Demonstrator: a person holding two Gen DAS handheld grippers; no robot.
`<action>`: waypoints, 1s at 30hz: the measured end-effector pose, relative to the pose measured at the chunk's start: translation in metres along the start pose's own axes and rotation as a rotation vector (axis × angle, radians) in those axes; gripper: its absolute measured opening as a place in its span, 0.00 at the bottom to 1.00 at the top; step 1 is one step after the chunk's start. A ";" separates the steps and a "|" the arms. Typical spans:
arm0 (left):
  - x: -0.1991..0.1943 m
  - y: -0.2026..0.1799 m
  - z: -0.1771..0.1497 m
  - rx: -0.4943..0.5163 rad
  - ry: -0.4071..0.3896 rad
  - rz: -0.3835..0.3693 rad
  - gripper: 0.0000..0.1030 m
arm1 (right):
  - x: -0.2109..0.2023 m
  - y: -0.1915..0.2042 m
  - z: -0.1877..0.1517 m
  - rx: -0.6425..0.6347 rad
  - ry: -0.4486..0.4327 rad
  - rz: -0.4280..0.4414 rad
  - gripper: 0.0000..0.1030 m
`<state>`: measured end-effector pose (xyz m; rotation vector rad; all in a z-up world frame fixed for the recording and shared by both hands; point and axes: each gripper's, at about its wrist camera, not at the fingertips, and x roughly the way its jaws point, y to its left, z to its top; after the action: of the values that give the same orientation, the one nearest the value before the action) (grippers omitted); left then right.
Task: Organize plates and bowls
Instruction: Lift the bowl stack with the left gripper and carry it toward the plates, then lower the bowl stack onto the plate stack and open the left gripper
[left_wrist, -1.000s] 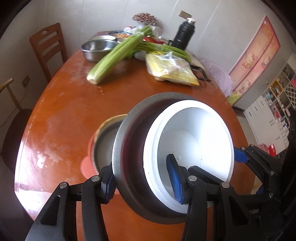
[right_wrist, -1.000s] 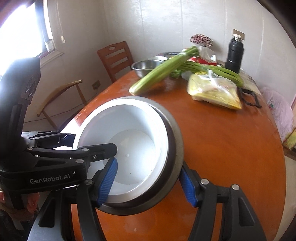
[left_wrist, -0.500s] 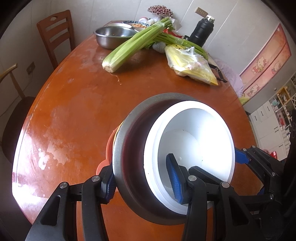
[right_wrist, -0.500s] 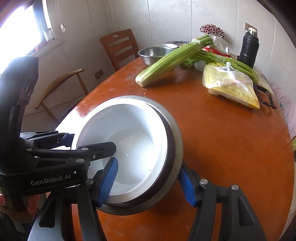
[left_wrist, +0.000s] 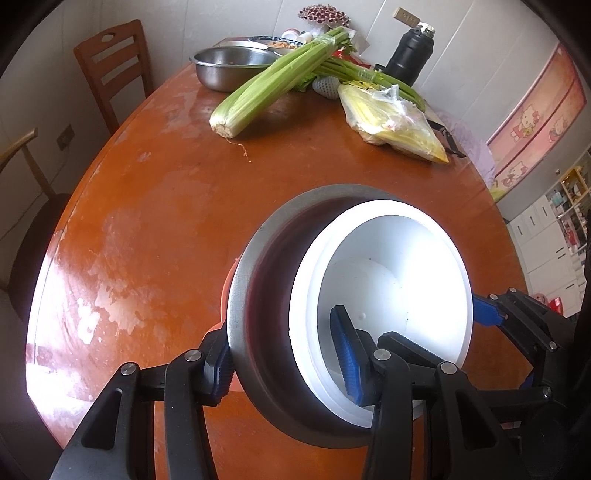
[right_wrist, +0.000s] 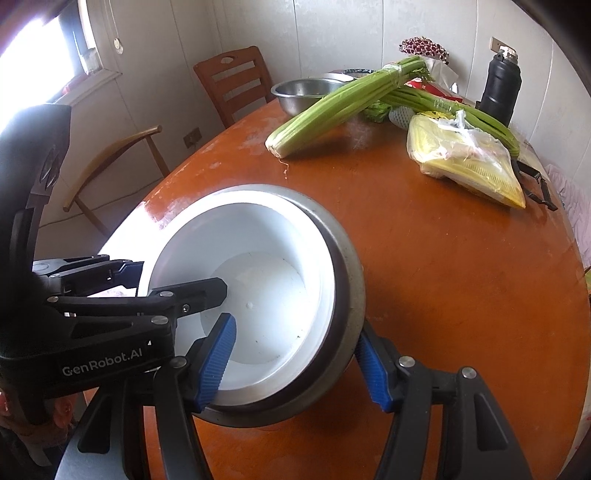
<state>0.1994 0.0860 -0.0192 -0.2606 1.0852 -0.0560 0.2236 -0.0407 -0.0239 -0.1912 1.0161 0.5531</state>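
A white bowl (left_wrist: 399, 284) sits nested inside a steel bowl (left_wrist: 258, 280). My left gripper (left_wrist: 284, 354) is shut on the near-left rim of this stack, one finger inside the white bowl, one outside the steel wall. My right gripper (right_wrist: 295, 354) is shut on the opposite rim of the white bowl (right_wrist: 258, 280) and steel bowl (right_wrist: 347, 266) the same way. The stack is tilted over the orange table (left_wrist: 177, 206). An orange-red edge (left_wrist: 224, 295) of something shows just behind and under the steel bowl; the rest of it is hidden.
At the table's far end lie a celery bunch (left_wrist: 273, 81), a yellow bag (left_wrist: 391, 122), a large steel basin (left_wrist: 229, 66) and a black flask (left_wrist: 410, 55). Wooden chairs (right_wrist: 236, 81) stand along the left side. The table's near edge is close below the grippers.
Both grippers have carried the nested bowls over the orange-red item and the steel dish on it, which now lie almost wholly hidden behind the stack. The grips are unchanged.
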 end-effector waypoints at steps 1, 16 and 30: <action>0.000 0.000 0.000 0.002 -0.001 0.004 0.46 | 0.001 0.000 0.000 0.001 0.002 0.000 0.62; 0.002 0.001 0.000 0.017 -0.010 0.034 0.47 | 0.006 0.001 0.000 0.000 0.008 -0.010 0.62; 0.005 0.000 0.000 0.022 -0.011 0.044 0.49 | 0.008 0.000 -0.001 -0.002 0.009 -0.031 0.62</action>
<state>0.2015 0.0845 -0.0239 -0.2166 1.0785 -0.0270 0.2256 -0.0381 -0.0310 -0.2109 1.0198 0.5256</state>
